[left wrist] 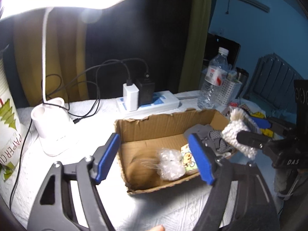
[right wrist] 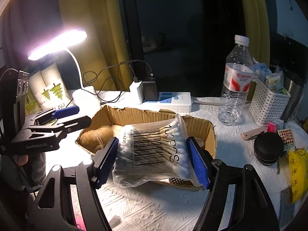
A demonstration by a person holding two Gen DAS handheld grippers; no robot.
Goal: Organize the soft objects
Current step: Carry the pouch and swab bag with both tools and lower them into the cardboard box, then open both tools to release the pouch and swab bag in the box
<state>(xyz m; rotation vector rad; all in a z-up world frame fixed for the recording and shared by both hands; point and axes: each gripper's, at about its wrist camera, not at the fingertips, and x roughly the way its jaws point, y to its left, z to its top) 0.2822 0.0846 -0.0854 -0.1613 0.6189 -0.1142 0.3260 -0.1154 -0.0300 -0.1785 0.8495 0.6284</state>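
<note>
Cardboard box (right wrist: pixel 107 115) floor partly hidden behind cotton-swab bag (right wrist: pixel 152 150).

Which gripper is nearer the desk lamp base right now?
Left. The left gripper hovers open over the cardboard box, at the end beside the desk lamp base. The right gripper holds the cotton swab bag over the box's far end.

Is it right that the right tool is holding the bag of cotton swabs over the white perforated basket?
Not quite. The right tool does hold the bag of cotton swabs, but over the cardboard box, not the white perforated basket, which stands farther right beside the water bottle. The right wrist view shows it.
</note>
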